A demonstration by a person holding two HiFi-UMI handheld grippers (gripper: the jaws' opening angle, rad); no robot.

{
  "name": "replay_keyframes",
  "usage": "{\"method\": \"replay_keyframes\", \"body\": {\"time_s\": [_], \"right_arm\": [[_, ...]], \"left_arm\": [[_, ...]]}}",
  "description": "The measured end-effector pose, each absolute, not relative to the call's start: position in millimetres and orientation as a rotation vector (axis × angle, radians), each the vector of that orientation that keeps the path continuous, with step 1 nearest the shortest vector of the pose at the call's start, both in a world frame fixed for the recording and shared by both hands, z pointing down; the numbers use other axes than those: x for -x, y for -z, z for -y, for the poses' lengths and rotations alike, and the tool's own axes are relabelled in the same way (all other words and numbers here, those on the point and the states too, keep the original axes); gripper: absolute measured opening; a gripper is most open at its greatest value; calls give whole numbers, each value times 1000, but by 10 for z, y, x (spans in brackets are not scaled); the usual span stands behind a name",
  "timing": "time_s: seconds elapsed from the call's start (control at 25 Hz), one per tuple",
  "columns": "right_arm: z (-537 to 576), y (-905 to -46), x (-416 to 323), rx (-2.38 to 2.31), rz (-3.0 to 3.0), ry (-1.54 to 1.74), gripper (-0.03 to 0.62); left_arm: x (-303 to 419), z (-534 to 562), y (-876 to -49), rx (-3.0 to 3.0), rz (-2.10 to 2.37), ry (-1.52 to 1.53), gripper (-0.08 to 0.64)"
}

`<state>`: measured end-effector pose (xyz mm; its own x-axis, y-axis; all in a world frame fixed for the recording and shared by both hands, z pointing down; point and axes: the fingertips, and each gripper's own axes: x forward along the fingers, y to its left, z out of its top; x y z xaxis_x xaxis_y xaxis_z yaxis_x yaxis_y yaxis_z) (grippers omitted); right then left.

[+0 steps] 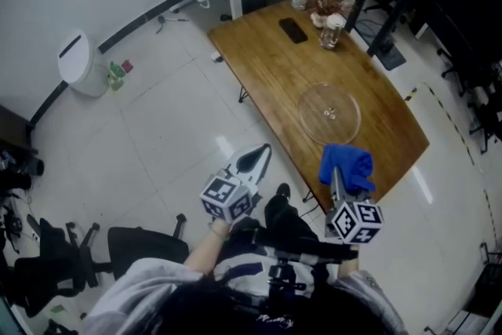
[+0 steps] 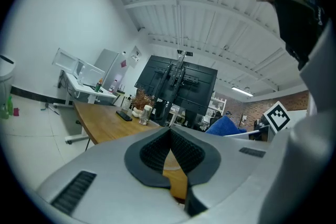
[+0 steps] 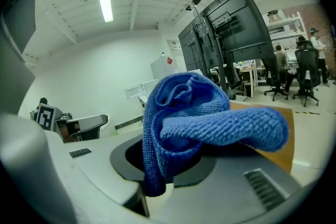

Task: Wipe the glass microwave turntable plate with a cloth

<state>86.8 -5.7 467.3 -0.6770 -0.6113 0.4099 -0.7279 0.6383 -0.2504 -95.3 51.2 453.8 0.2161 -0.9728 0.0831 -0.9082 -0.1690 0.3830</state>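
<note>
Glass turntable plate [image 1: 329, 112] lies flat on the wooden tabletop [image 1: 263, 51], near its close end, nothing touching it. Blue cloth [image 1: 347, 165] is bunched just short of the plate and held over the tabletop's near edge. Right tool [image 1: 339, 178] is clamped on the cloth [image 3: 199, 113], folds spilling over both jaws. Left tool [image 1: 252, 161] is over the floor, left of the tabletop, jaws together with nothing between them [image 2: 170, 136]. At the far end, a white pot [image 1: 318, 18] holds dried sprigs. Jar [image 1: 331, 32] beside it: contents unclear.
</note>
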Motion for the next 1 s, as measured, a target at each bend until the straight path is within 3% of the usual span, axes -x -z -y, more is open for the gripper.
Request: {"method": "replay_keyframes", "body": {"time_s": [0.48,1.0], "right_arm": [[1842,-5270,-228,-910,2585,-632,78],[2814,-6024,493,-863,2415,-550,78]], "left_arm": [[1173,745,-4918,-2098,1786,8,0],[1198,1323,-5229,-2171,1591,-120,0]]}}
